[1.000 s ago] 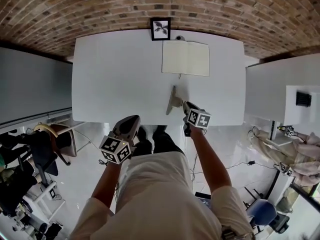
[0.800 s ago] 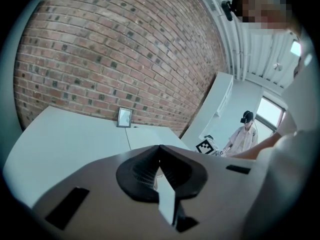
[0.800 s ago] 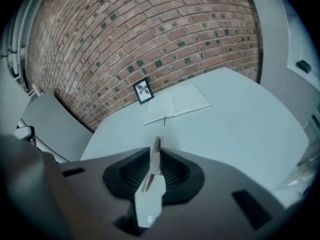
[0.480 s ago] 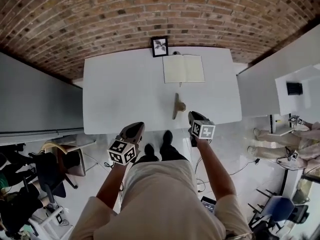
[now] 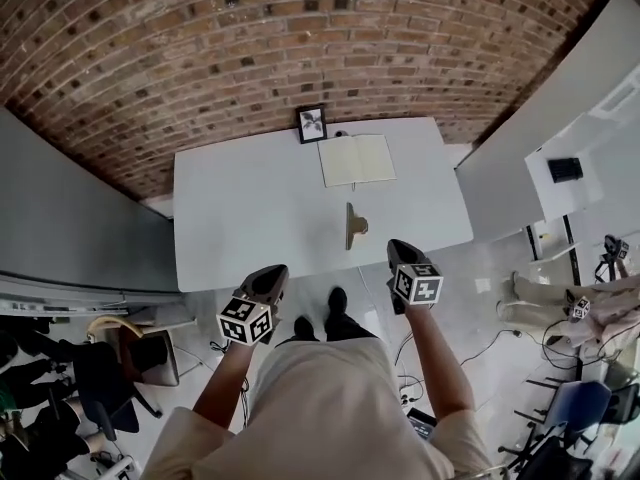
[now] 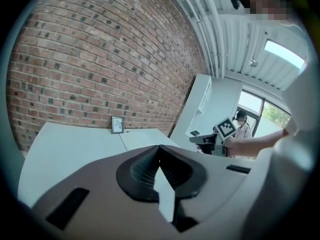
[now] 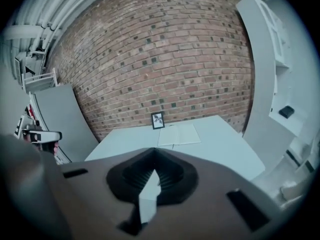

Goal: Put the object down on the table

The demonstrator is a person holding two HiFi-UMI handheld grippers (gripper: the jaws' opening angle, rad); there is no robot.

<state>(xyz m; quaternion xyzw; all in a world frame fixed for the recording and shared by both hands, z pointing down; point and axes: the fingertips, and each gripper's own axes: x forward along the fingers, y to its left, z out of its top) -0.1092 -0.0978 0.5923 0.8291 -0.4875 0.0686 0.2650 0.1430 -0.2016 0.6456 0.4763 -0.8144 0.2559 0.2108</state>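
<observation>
A tan object, long and narrow with a rounded lump on one side, is seen lying flat on the white counter, close to its near edge and right of its middle. It is touched by neither tool. Behind it, apart from it, an open notebook is laid with blank pages up, and a small picture frame is stood at the far edge of the counter against the brick wall, just left of the notebook. The left hand-held gripper is held off the counter, on the near side of its edge and above the floor, well left of the tan object; in the left gripper view its jaws are seen clenched tip to tip with nothing between them. The right hand-held gripper is held likewise off the counter, just past the near edge and a little right of the tan object; in the right gripper view its jaws are also seen pressed together and empty, and the counter, the frame and the notebook are shown beyond them. Both tools are pointed toward the counter from either side of the person, whose dark shoes are seen on the pale floor between them.
</observation>
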